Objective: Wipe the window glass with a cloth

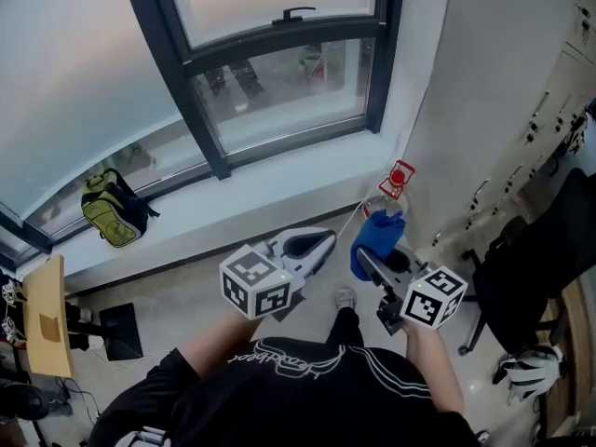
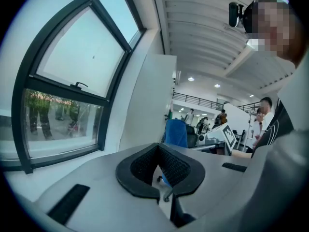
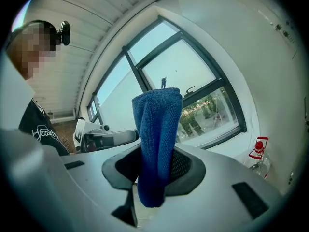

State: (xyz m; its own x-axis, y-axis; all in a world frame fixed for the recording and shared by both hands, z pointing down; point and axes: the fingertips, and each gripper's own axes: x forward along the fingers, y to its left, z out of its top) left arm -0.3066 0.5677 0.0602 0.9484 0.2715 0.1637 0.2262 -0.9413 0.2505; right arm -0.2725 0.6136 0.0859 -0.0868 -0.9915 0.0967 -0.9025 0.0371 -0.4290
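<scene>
The window glass point(image 1: 279, 87) sits in dark frames ahead of me, with a handle on the upper sash. My right gripper point(image 1: 372, 259) is shut on a folded blue cloth point(image 1: 377, 236), held low, short of the sill and away from the glass. In the right gripper view the cloth point(image 3: 157, 129) stands upright between the pads of the right gripper point(image 3: 154, 163), with the window glass point(image 3: 207, 112) behind it. My left gripper point(image 1: 307, 245) is beside it on the left, shut with nothing in it. In its own view the left gripper point(image 2: 159, 151) points past the window glass point(image 2: 63, 124).
A spray bottle with a red trigger point(image 1: 398, 177) stands on the white sill at the right end, near the wall; the right gripper view shows the spray bottle point(image 3: 258, 151) too. A green backpack point(image 1: 112, 210) lies on the sill at the left. A dark chair point(image 1: 540, 259) stands at the right.
</scene>
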